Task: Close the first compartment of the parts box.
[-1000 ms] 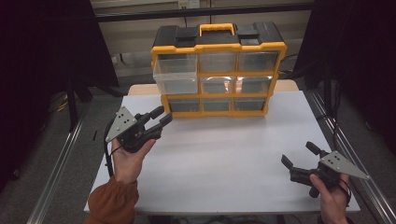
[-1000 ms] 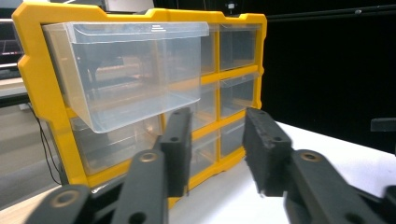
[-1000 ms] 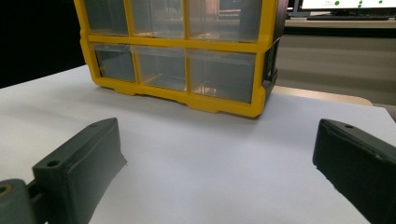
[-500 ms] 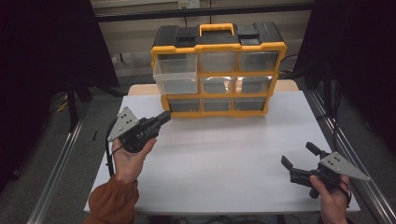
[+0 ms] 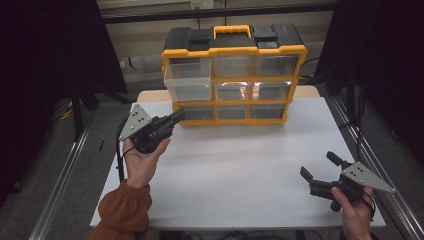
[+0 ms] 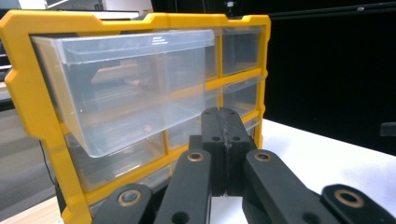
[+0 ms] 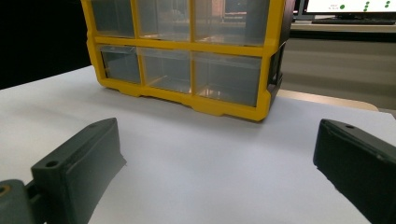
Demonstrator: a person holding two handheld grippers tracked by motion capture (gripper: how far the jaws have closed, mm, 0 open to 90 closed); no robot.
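Yellow organizer (image 5: 233, 75) drawer-fronts toward person; left gripper (image 5: 176, 117) fingers pressed together, right gripper (image 5: 321, 166) spread.

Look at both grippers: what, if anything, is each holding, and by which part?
Nothing is held. The left gripper has its jaws shut on nothing, near the pulled-out top-left drawer. The right gripper is open above the table.

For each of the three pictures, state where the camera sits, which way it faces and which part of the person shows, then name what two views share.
High view: above the person's side, looking forward and down on the white table; both forearms, left gripper, right gripper.
Left gripper view: on that gripper, facing the pulled-out top-left drawer; its jaws closed.
Right gripper view: low over the table, facing the organizer's bottom drawers; its jaws wide apart.
Shared: the yellow organizer.
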